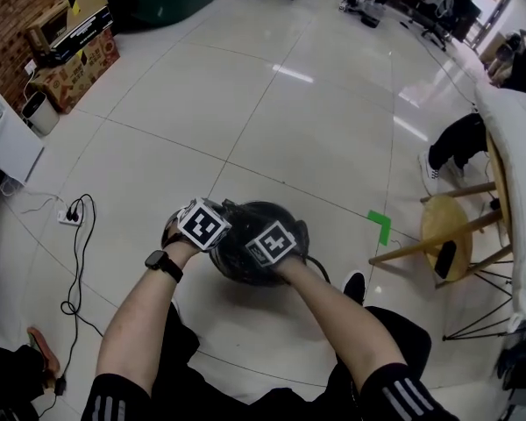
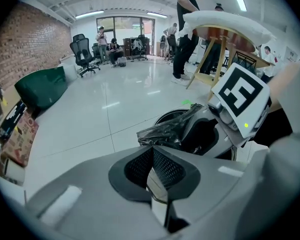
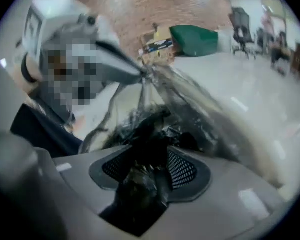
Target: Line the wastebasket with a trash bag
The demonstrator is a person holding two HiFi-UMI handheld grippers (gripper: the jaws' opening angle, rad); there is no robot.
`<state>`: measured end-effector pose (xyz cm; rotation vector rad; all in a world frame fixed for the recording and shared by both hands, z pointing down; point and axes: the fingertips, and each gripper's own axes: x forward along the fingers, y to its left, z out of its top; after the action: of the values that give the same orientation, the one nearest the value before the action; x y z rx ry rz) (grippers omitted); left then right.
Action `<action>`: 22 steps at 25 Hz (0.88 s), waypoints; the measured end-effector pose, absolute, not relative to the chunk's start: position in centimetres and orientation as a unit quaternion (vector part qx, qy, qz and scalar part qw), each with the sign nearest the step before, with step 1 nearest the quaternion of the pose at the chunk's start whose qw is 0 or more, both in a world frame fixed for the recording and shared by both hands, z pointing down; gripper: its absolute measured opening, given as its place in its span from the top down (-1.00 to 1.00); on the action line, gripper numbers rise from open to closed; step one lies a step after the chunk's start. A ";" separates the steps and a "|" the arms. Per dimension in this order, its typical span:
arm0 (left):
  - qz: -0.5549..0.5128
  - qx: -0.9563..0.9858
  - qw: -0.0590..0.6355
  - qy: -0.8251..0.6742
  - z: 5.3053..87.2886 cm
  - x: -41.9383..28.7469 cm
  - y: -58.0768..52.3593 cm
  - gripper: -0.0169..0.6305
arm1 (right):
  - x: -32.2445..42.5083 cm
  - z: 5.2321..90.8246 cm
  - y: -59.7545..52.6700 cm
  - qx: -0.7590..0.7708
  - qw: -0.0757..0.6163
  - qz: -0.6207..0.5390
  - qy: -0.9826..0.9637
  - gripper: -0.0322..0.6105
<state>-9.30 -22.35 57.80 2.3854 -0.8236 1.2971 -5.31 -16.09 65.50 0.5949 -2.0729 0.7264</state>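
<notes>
Presently the wastebasket [image 1: 265, 207] stands upright on the tiled floor directly in front of the person, with both grippers over its mouth. A black bag [image 2: 162, 131] is in it: part lies crumpled inside and part is pulled up above the rim. The left gripper [image 2: 153, 150] has its jaws together, pinching a thin edge of the bag; the right gripper view shows that film stretched taut up from the basket to its tips. The right gripper [image 3: 151, 162] has its jaws apart, with a bunched fold of the bag lying loosely in the gap between the pads. How far the bag reaches down the basket cannot be told, since both are black and the grippers cover the mouth. By the brick wall, well apart from the basket, printed cardboard boxes [image 1: 74, 73] are stacked; they look closed, so their contents cannot be seen. A small white pail [image 1: 39, 112] stands beside them, its contents not discernible. To the right is a wooden stool [image 1: 447, 226] with a dark object lying on its seat.
</notes>
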 end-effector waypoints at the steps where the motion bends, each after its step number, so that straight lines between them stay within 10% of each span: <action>1: 0.453 0.832 0.147 -0.285 57.8 -9.2 -22.3 0.94 | -5.4 64.8 -15.7 0.241 0.421 0.278 -0.829 0.22; 9: 0.466 0.823 0.138 -0.294 58.4 -10.2 -22.4 0.94 | -2.7 54.3 -15.3 0.260 0.312 0.219 -0.887 0.32; 22: 0.434 0.838 0.173 -0.281 59.5 -10.4 -21.4 0.94 | 8.6 58.9 -18.9 0.289 0.383 0.164 -0.862 0.43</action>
<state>-10.35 -21.42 59.46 2.3784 -0.7968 1.2314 8.63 -18.94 58.94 0.7367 -2.1977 0.4188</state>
